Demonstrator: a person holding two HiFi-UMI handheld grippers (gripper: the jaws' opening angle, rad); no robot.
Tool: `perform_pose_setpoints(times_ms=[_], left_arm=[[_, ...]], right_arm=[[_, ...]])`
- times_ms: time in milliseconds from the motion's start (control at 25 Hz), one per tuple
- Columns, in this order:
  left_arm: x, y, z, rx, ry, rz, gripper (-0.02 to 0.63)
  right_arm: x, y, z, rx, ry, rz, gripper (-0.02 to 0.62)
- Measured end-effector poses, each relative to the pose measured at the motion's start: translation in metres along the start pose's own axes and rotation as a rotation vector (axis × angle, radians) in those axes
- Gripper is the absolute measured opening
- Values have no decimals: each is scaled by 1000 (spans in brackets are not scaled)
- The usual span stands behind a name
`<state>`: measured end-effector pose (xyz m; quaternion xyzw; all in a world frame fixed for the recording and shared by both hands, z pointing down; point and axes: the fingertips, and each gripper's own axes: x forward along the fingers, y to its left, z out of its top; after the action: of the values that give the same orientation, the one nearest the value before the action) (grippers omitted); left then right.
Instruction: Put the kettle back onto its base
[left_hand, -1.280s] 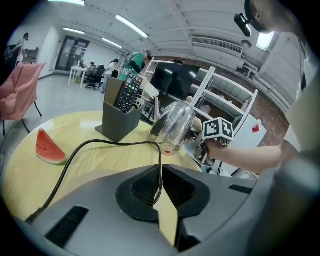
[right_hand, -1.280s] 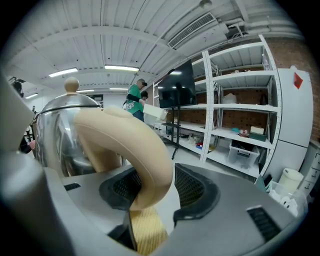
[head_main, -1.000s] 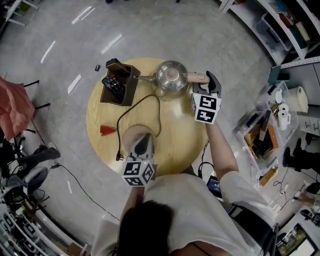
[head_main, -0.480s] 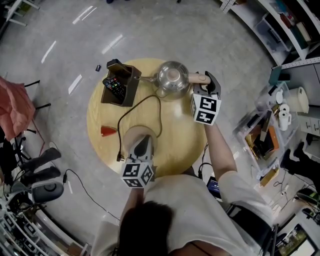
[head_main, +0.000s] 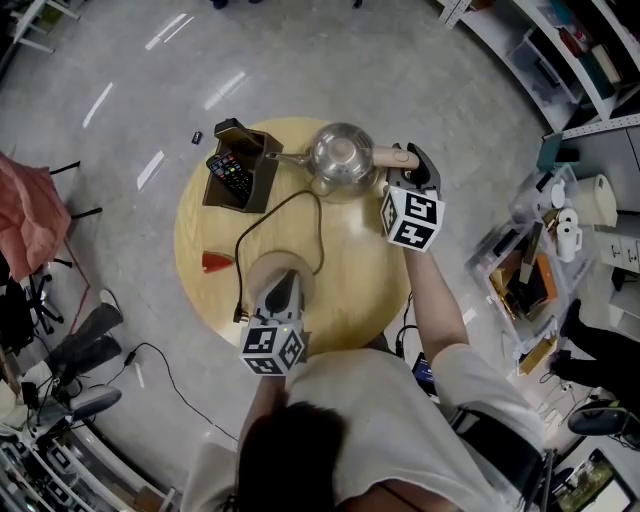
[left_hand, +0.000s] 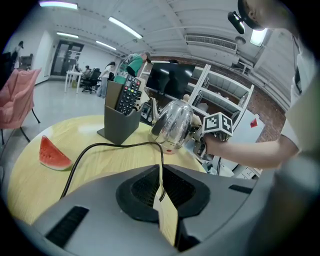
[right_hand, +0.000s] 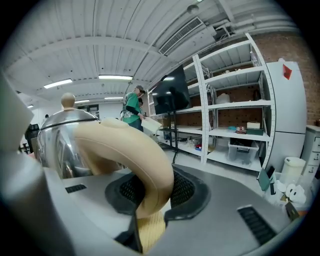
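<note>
Beige kettle handle (right_hand: 127, 150) between right tool (head_main: 408, 170) jaws (just been closing).

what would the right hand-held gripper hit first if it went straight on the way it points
Likely the tan handle of the kettle: it already sits between the jaws of the right hand-held gripper, which have just been closing.

Illumination: bright, even and overhead, from ceiling strip lamps (left_hand: 122, 27). Glare: white streaks on the polished floor (head_main: 225, 88); room reflections across the kettle (left_hand: 172, 122). Shadows: faint and soft on the worktop (head_main: 360, 270). Distortion: heavy barrel bowing in all views, shelving (right_hand: 235, 105) visibly curved, dark corners in both gripper views. Focus: jaws nearest the lenses blurred; background sharp.
</note>
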<state>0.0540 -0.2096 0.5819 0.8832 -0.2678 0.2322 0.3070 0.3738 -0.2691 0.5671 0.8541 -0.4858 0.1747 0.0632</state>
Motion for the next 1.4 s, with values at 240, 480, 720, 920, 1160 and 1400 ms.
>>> perform_pose_setpoints(times_ms=[240, 480, 720, 920, 1160, 1400], left_arm=[[-4, -3, -2, 1, 0, 3, 38], [-7, 2, -9, -1, 7, 6, 38], [-9, 6, -9, -2, 6, 7, 38], [-9, 6, -8, 0, 1, 0, 38], [-10, 6, -10, -1, -5, -3, 38], [-16, -4, -8, 2, -23, -11, 38]], right_arm=[[-6, 0, 2, 12, 2, -9, 112], [-8, -2, -2, 41, 6, -28, 112], [-12, -8, 0, 74, 0, -43, 112], [-18, -13, 5, 107, -9, -48, 114], [-25, -15, 16, 158, -33, -38, 114], [-36, -10, 34, 162, -57, -14, 114]])
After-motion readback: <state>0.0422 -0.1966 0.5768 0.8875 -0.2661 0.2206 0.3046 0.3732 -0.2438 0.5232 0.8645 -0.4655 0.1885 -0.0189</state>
